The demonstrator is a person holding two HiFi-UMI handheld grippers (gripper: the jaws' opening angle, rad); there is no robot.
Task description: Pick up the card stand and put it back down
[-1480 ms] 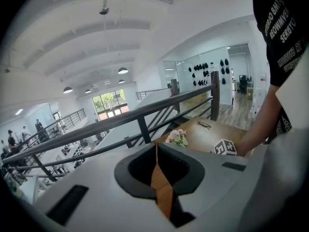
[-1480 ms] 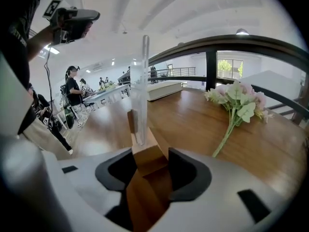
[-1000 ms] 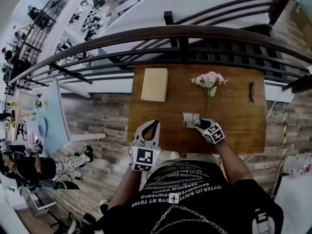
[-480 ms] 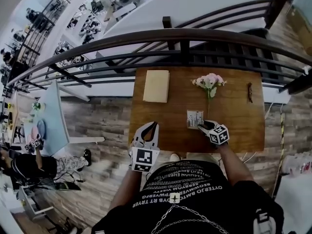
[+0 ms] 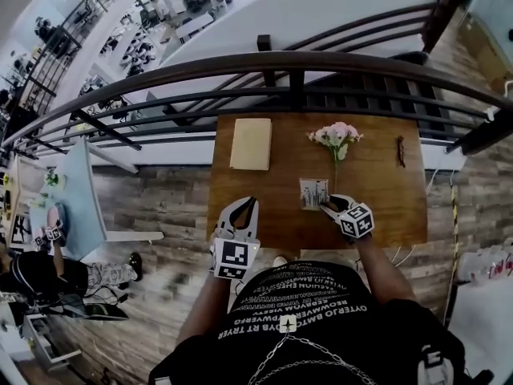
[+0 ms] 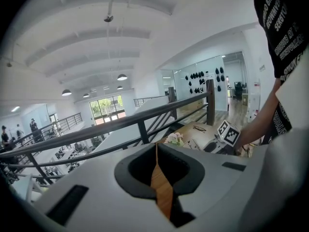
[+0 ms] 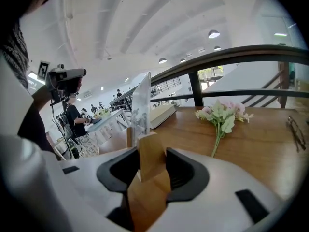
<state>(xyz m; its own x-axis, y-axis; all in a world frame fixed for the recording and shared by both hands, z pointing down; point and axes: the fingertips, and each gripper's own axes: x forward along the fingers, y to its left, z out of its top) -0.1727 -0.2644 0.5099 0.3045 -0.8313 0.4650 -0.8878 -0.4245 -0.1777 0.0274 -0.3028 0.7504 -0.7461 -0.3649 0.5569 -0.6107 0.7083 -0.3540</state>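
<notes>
Wooden at its base, the card stand [image 5: 313, 192] is pinched by that block in the right gripper [image 5: 327, 208], card upright just ahead of the jaws over the surface [image 5: 385, 191], while the left gripper [image 5: 247, 211], pressed together and empty, hovers well apart.

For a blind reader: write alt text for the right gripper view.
The right gripper has its fingers closed on the wooden base of a card stand, its clear card upright. Beyond, a flower sprig lies on the wooden table by a railing.
</notes>
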